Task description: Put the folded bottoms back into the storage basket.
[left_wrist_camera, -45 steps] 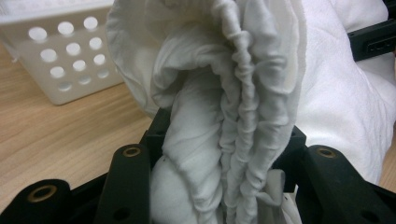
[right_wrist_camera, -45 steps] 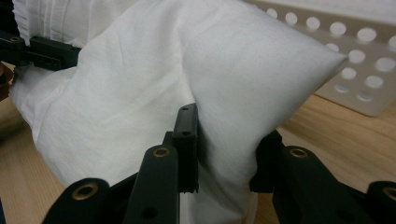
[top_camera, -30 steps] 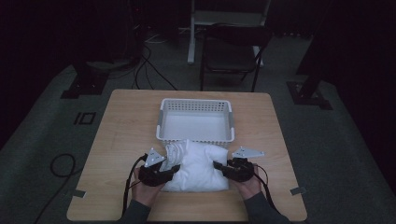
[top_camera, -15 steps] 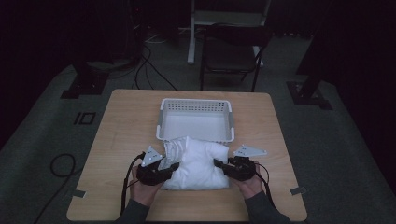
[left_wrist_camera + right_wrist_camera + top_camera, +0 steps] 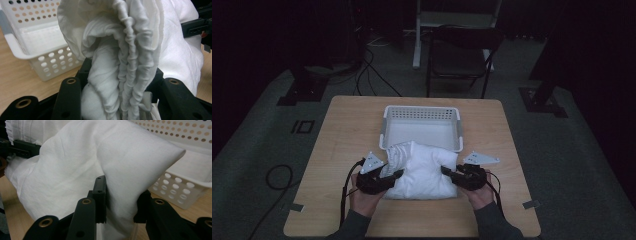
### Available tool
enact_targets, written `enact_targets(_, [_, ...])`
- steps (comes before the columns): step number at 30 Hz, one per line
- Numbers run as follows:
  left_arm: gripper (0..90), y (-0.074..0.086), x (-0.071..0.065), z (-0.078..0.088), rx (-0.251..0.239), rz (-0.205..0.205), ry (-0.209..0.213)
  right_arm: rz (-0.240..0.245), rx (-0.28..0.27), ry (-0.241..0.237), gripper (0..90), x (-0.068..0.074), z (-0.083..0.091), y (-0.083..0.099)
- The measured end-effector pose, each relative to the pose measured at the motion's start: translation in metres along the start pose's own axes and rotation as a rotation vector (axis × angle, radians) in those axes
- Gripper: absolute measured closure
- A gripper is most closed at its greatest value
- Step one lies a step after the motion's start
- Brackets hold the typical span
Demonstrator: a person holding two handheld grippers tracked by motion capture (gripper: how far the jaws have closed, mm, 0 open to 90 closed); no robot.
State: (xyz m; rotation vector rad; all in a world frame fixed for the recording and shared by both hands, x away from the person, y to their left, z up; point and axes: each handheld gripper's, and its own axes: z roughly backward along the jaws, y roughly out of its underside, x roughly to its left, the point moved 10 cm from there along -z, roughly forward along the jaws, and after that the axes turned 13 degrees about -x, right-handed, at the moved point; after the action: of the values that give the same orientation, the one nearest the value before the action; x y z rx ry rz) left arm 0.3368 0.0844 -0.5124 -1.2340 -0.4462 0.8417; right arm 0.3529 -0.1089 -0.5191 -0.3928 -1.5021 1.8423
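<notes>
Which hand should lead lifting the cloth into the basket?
Neither alone, though left slightly: its tongs clamp the bunched cloth edge nearer the basket. Right grips a smooth fold; likely both lift together.

Cloth (image 5: 422, 170) on table (image 5: 342, 130); basket (image 5: 422, 127) just behind it.

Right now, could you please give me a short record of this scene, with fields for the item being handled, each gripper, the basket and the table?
item: white cloth, bunched, on the table in front of the basket
left gripper: shut on the cloth's gathered left edge
right gripper: shut on a fold at the cloth's right side
basket: white, perforated; the cloth's far edge reaches its near rim
table: light wood
</notes>
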Motion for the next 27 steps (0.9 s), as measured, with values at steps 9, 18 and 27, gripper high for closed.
enact_targets(9, [54.5, -0.015, 0.003, -0.003, -0.022, -0.022, 0.001, 0.019, -0.02, 0.009, 70.5, -0.002, 0.001, -0.014])
enact_targets(18, [54.5, -0.029, 0.01, -0.006, -0.036, -0.027, 0.013, 0.024, -0.044, 0.018, 70.5, -0.006, -0.003, -0.03])
enact_targets(27, [54.6, -0.041, 0.011, -0.009, -0.045, -0.045, 0.009, 0.028, -0.063, 0.028, 70.6, -0.009, -0.003, -0.041])
